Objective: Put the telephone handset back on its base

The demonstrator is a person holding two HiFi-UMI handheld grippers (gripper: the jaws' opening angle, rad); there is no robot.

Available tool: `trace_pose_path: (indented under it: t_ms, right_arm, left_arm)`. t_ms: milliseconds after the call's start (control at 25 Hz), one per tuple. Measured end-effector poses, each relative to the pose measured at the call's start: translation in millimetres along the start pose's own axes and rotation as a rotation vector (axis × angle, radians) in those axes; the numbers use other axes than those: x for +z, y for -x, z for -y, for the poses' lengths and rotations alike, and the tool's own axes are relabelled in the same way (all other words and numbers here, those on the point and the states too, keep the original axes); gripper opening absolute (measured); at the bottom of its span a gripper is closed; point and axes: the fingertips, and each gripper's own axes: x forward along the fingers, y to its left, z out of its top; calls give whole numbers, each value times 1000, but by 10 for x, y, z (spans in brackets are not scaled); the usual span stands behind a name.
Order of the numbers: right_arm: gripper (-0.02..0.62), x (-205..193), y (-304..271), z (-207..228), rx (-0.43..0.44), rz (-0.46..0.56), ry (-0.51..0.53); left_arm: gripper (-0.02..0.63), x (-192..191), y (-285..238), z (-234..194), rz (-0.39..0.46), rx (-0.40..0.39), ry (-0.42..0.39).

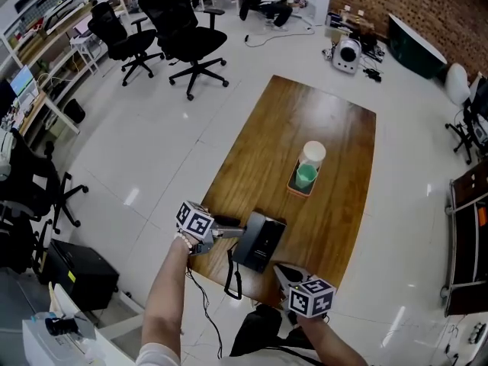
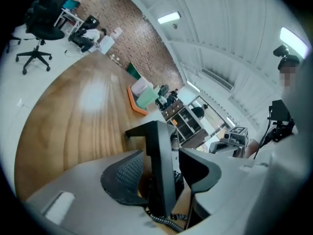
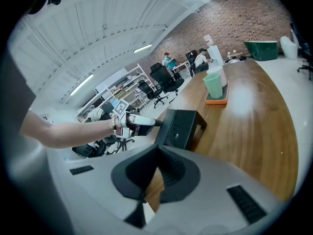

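Note:
The black telephone base (image 1: 265, 242) (image 3: 183, 126) stands near the front end of the wooden table (image 1: 335, 128). In the left gripper view the black handset (image 2: 164, 180) stands on edge between the jaws, its coiled cord (image 2: 166, 220) below. My left gripper (image 1: 238, 232) (image 2: 157, 166) reaches the base's left side; its jaws stand apart around the handset, with a gap on the right. The cord (image 1: 231, 274) hangs off the table edge. My right gripper (image 1: 280, 270) (image 3: 155, 153) hovers just before the base, its tips together and holding nothing.
An orange tray (image 1: 299, 189) with a green cup (image 1: 306, 175) and a white cup (image 1: 313, 152) sits mid-table beyond the phone. Office chairs (image 1: 191, 44) stand on the floor at the far left. A black box (image 1: 80, 273) lies by the table's front left.

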Motion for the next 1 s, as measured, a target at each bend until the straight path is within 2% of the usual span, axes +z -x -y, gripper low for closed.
trace_pose_path:
  t_ms: [80,160,240,320,360,400,480,600,680,800,1000]
  right_arm:
    - [9,21,51,10,13,-3,19]
    - [9,39,112,24,25,-5,37]
    - [9,66,182,27,40,-3,56]
    - [9,108,269,17,55,2,82]
    - [9,127,316,3,64,6,96]
    - [9,143,363,-15,74,11,110]
    - [9,172,457,-53,96,24,136]
    - [9,206,606,-71,119,43,164]
    - [9,207,702,-69,129,56,178]
    - [9,183,832,-91,143,72,209]
    - [9,78,1106,-162,179,91,229]
  left_arm:
    - [232,64,163,101,116,72,-11]
    - [231,77,356,172,238,183,-13]
    - [167,31,558,262,366,302,19]
    - [54,-103,712,369,465,437,60]
    - [13,-206,765,429,500,509,83]
    - [0,-324,807,489,533,576,114]
    - [0,-554,880,610,616,686,205]
    - [0,-797,929,891,752,792,316]
    - [0,-931,857,1131,791,851,335]
    - [0,-1087,713,1509,790,960,308]
    - [0,-1274,399,2050,788,1059,260]
